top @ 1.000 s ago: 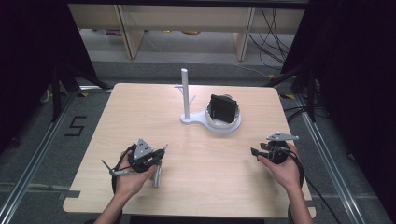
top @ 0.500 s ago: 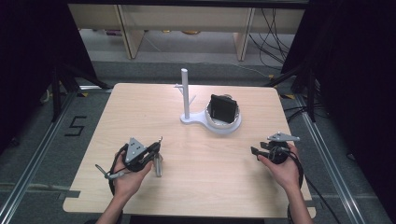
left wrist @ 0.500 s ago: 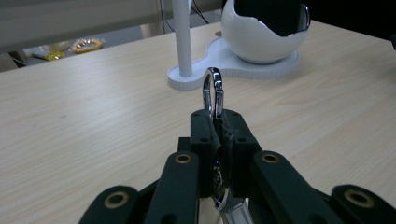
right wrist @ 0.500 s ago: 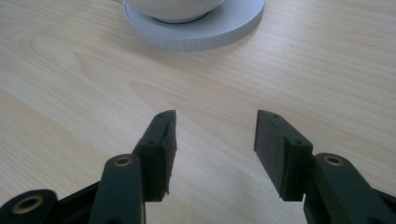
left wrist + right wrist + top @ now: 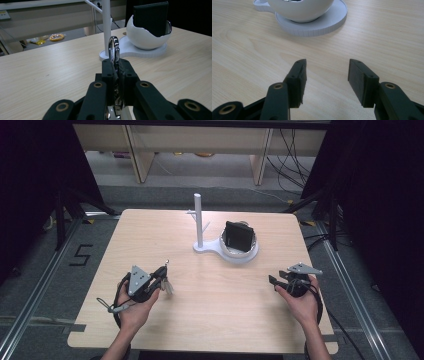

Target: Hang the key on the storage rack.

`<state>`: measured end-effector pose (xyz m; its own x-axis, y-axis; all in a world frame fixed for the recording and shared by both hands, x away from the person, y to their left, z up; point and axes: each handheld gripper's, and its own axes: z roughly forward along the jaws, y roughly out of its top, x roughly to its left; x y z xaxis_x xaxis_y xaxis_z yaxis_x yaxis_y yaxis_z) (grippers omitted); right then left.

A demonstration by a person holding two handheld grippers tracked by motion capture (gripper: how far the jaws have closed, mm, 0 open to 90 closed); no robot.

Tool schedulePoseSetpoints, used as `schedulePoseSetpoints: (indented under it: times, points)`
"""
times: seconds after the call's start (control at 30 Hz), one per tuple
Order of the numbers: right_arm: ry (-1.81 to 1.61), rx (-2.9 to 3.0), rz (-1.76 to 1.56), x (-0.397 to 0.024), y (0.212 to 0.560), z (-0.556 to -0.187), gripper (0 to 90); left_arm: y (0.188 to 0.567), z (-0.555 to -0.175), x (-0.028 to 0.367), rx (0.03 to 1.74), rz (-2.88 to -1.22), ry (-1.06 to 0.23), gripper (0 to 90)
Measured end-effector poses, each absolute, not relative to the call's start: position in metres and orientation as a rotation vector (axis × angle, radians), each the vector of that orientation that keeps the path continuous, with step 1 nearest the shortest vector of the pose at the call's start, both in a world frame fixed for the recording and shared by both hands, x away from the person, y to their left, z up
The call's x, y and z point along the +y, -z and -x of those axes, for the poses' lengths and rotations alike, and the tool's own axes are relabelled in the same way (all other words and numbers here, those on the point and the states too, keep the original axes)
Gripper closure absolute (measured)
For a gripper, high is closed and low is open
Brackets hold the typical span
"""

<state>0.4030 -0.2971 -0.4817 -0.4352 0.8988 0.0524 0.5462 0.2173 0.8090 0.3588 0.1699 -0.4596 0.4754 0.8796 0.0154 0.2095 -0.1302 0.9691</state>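
1. Left gripper [image 5: 162, 275] sits near the table's [image 5: 150, 235] front-left part, jaws clamped tight on a metal carabiner clip [image 5: 114, 48] with keys hanging under it; the clip's loop pokes up past the jaw tips.
2. Open wood all around it: bare tabletop left, ahead and toward the centre, front edge close behind the hand.
3. White stand [image 5: 198, 220], one upright post with side pegs, centre-back of the table, well apart from the clip.
4. White bowl [image 5: 240, 251] on the same base just right of the post, with one black wallet-like object [image 5: 238, 236] standing in it.
5. Right gripper [image 5: 274, 281] near the front-right, jaws spread wide, nothing between them; right edge close by.
6. Left gripper view shows the clip's silver gate and the grip; the high view gives just a small glint there.
7. Right gripper view shows bowl base [image 5: 317, 23] ahead, bare wood between.
8. Count: two grippers, one clip, one stand, one bowl, one black object.
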Motion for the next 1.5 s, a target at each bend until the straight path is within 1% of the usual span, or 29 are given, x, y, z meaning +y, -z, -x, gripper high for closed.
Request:
schedulePoseSetpoints:
  times: [0.1, 0.2, 0.43, 1.03, 1.5]
  points:
    - [-1.097, 2.093, -1.318, -0.3, 0.483, -0.403, 50.1, 0.456, -0.361, 0.169, 0.96, -1.61, -0.766, 83.6]
    - [-1.113, 2.064, -1.339, -0.299, 0.485, -0.403, 50.1, 0.452, -0.365, 0.17, 0.958, -1.595, -0.8, 83.6]
    - [-1.117, 2.065, -1.335, -0.3, 0.483, -0.402, 50.1, 0.443, -0.375, 0.17, 0.956, -1.559, -0.833, 83.6]
    - [-1.107, 2.064, -1.34, -0.301, 0.482, -0.401, 50.0, 0.433, -0.402, 0.16, 0.935, -1.532, -0.857, 83.6]
    - [-1.119, 2.064, -1.324, -0.3, 0.483, -0.402, 49.8, 0.424, -0.415, 0.153, 0.926, -1.515, -0.878, 83.6]
